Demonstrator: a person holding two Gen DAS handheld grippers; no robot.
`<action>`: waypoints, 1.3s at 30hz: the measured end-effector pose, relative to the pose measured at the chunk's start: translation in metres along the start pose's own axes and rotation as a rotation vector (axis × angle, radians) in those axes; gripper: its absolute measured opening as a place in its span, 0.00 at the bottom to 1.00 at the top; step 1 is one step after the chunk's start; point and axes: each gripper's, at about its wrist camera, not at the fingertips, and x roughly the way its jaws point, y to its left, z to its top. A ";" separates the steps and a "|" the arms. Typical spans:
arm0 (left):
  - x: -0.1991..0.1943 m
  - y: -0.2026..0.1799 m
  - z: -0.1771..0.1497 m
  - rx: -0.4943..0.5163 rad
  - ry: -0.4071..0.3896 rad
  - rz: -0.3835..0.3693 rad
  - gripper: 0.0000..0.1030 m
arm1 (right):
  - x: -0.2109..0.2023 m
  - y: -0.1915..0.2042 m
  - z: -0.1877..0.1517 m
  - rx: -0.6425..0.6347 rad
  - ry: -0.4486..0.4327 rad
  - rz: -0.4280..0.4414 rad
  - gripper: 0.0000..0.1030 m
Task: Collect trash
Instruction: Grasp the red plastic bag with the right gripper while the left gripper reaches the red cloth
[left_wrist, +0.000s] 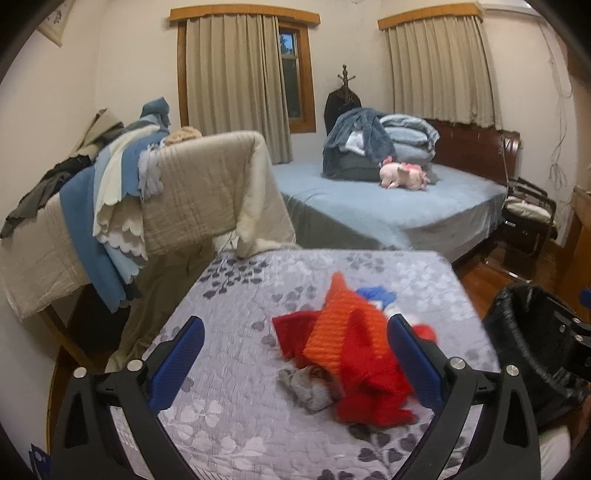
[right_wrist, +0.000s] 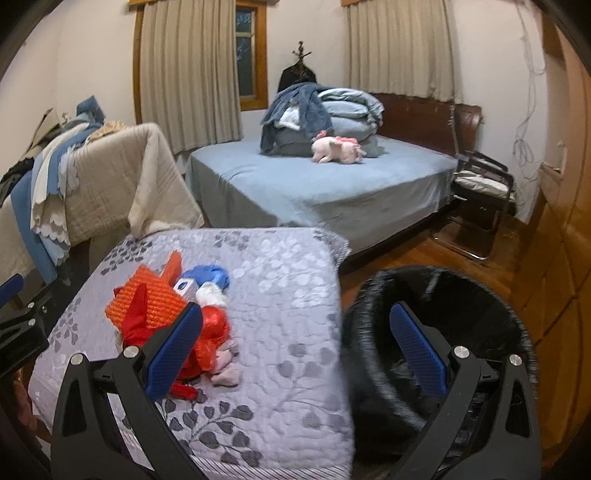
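Your left hand-held gripper (left_wrist: 295, 354) is spread wide and empty, hanging low over the tabletop (left_wrist: 229, 435) with the trash pile (left_wrist: 347, 362) sitting between its 2 blue fingers. That framing suits a straight push forward: the heap is already lined up in the gap, so I judge the grasp is about to begin, not yet made.

The pile lies loose on the floral cover, toward the side nearest the bin. On top is a ribbed orange sheet (right_wrist: 151, 299), with red wrapping (right_wrist: 210, 332) under and around it, a blue scrap (right_wrist: 208, 275) at the far end, and crumpled pale tissue (right_wrist: 225, 367) at the near edge. Everything is light and crushable, so expect pieces to slip out if you pinch only the top layer.

Your right hand-held gripper (right_wrist: 295, 354) is also spread and holds nothing. It straddles the tabletop edge, its left finger over the pile and its right finger over the black-lined trash bin (right_wrist: 461, 291). The bin stands on the floor just beside the tabletop, mouth open, which keeps the carry short. Nothing can be made out inside the bin.
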 end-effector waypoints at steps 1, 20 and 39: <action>0.005 0.004 -0.002 -0.004 0.005 0.005 0.94 | 0.009 0.006 -0.001 -0.014 0.010 0.003 0.95; 0.078 0.034 -0.029 -0.045 0.121 -0.004 0.82 | 0.123 0.070 -0.020 -0.095 0.171 0.115 0.78; 0.074 0.018 -0.033 -0.008 0.130 -0.045 0.82 | 0.101 0.062 -0.022 -0.090 0.160 0.236 0.34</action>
